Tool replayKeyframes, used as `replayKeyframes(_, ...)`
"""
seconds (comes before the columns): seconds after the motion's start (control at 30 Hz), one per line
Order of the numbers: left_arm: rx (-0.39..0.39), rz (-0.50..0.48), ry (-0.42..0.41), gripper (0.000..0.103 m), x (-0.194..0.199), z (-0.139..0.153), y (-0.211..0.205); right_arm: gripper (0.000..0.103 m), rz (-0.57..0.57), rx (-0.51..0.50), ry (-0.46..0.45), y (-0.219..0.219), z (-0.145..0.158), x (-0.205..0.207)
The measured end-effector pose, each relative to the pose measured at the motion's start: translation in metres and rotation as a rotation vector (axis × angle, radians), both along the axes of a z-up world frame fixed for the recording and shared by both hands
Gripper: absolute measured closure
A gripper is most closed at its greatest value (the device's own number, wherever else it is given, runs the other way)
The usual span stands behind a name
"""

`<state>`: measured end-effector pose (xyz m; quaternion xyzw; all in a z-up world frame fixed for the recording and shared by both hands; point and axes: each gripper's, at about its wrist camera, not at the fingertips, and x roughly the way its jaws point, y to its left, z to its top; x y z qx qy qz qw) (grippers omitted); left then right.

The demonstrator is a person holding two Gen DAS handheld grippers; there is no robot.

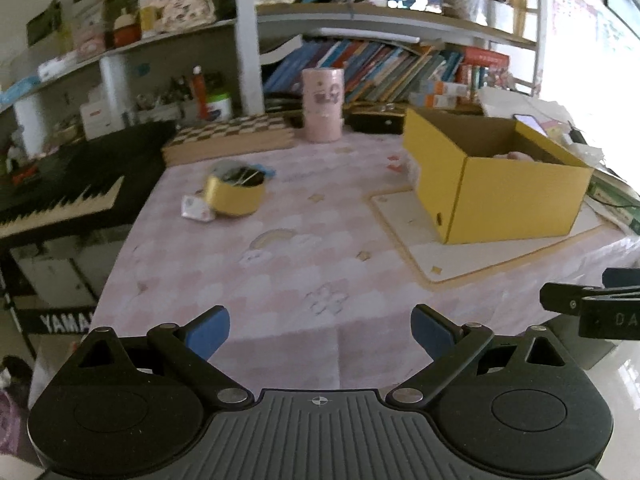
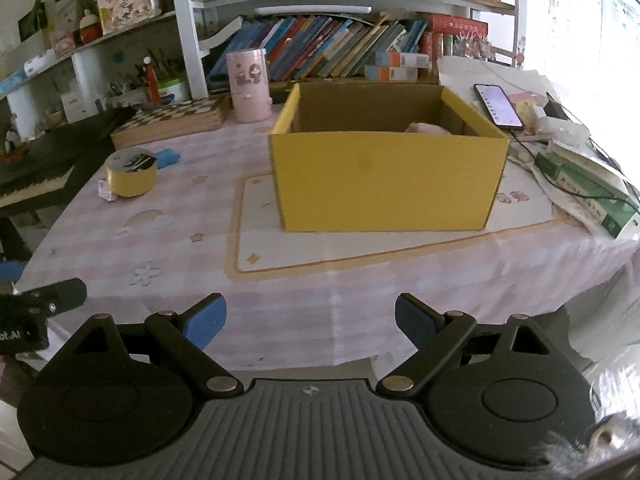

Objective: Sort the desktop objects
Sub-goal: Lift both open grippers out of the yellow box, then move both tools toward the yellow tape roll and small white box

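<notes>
Both jaws are spread and empty. The tape roll [image 1: 236,192] lies far-left on the counter [image 1: 280,280], nearer the left gripper [image 1: 320,332] than the right gripper [image 2: 310,322]; the box [image 2: 384,176] faces the right one.

A soft matt cloth [image 2: 280,280], pink-checked and printed with clouds, covers the table to its near edge. The yellow box [image 2: 384,184] is cardboard, smooth and matt outside, raw brown inside. Beneath it lies a smooth cream mat [image 2: 256,240]. Toward the left edge, the roll of yellow tape [image 1: 236,196] has a slight sheen. The gripper fingers [image 2: 204,322] look like matt black plastic with blue rubbery pads. Near the right edge, a phone [image 2: 498,105] shows glossy glass.
</notes>
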<state>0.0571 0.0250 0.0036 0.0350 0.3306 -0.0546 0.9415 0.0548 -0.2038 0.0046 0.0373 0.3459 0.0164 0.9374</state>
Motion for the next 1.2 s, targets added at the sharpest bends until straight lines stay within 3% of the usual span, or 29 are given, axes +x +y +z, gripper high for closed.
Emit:
replayKeyframes(0.57, -0.013, 0.191, 0.002, 0.004, -0.021, -0.004, 0.059, 0.012, 0.167, 0.002, 0.005, 0.081, -0.002, 0.003)
replayKeyframes(1.2, -0.018, 0.273, -0.019, 0.004, -0.026, -0.001, 0.091, 0.012, 0.248, 0.006, -0.008, 0.118, 0.001, 0.012)
